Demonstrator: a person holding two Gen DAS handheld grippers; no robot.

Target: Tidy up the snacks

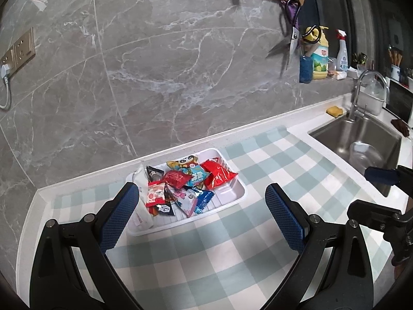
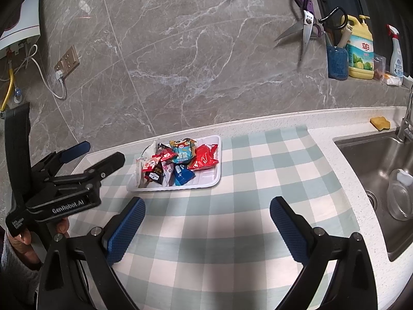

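Observation:
A white tray point(image 1: 233, 193) point(image 2: 210, 178) lies on the checked cloth by the back wall, piled with several snack packets: a red packet point(image 1: 218, 174) point(image 2: 205, 157), a blue packet point(image 1: 204, 200) point(image 2: 182, 174), and a cartoon-printed one point(image 1: 184, 165) point(image 2: 182, 146). My left gripper point(image 1: 201, 196) is open above the cloth, its fingers straddling the tray's near side with nothing held. My right gripper point(image 2: 207, 211) is open too, empty, short of the tray. The left gripper point(image 2: 85, 152) shows at the left of the right wrist view, the right gripper point(image 1: 382, 188) at the right of the left wrist view.
A steel sink point(image 1: 361, 142) point(image 2: 382, 170) with a tap and a glass bowl lies to the right. A yellow sponge point(image 2: 380, 123), detergent bottle point(image 2: 360, 49) and spray bottle stand along the back. Scissors point(image 2: 306, 18) hang on the marble wall. A hand point(image 2: 23, 242) grips the left tool.

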